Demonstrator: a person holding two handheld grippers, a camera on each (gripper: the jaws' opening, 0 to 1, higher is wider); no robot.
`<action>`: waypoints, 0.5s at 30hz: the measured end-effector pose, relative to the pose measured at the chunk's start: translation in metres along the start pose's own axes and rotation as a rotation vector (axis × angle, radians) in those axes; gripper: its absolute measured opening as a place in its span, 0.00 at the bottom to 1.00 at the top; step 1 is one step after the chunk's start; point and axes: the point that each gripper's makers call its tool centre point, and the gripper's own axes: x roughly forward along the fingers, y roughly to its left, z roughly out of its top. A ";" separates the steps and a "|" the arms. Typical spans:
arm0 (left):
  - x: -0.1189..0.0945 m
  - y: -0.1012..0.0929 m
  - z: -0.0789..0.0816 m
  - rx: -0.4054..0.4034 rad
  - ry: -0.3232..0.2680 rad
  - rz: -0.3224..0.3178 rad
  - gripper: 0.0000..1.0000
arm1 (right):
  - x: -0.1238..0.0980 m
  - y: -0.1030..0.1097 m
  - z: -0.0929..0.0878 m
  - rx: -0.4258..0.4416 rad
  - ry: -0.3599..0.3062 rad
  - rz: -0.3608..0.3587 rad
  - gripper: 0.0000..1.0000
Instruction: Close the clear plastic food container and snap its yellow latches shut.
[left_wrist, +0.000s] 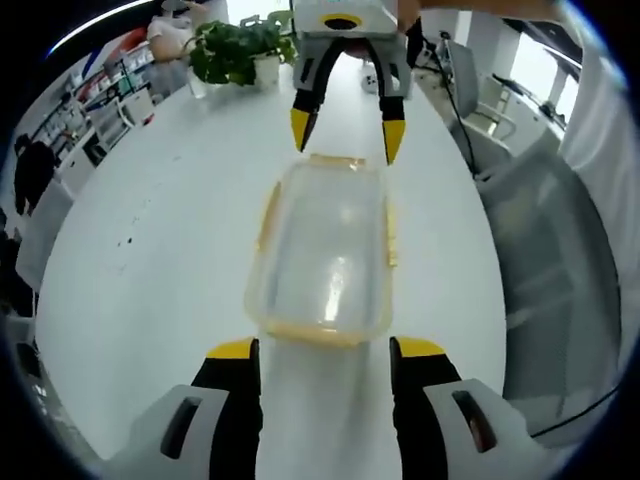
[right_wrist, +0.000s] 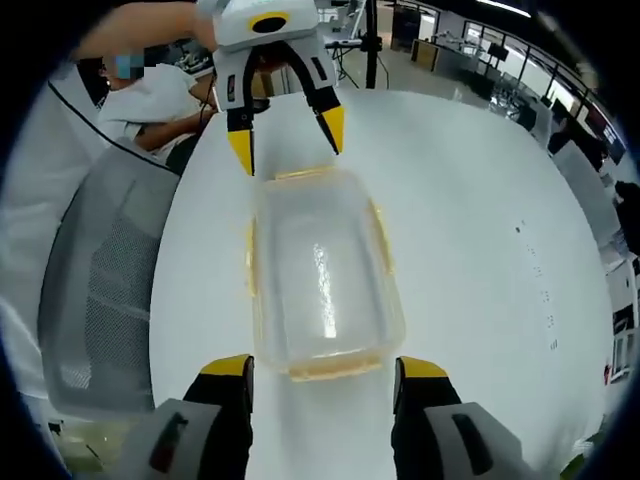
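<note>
The left gripper (left_wrist: 324, 352) and right gripper (right_wrist: 324, 372) face each other, jaws apart and empty, the clear container (left_wrist: 322, 252) lying on the tabletop (left_wrist: 150, 250) between them. Its lid seems on; whether the yellow latches (left_wrist: 391, 240) are snapped is unclear.

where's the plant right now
In the left gripper view the potted plant stands at the far end of the white table, beyond the clear container and left of the right gripper.
</note>
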 end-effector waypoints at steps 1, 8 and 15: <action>-0.001 0.000 0.002 -0.023 -0.011 0.002 0.51 | -0.001 0.001 0.001 0.018 -0.003 -0.001 0.54; 0.004 0.001 0.001 -0.131 -0.010 0.042 0.52 | 0.001 -0.004 -0.002 0.163 -0.003 -0.055 0.53; 0.004 0.007 0.002 -0.289 -0.023 0.107 0.52 | 0.000 -0.016 -0.002 0.301 -0.026 -0.156 0.49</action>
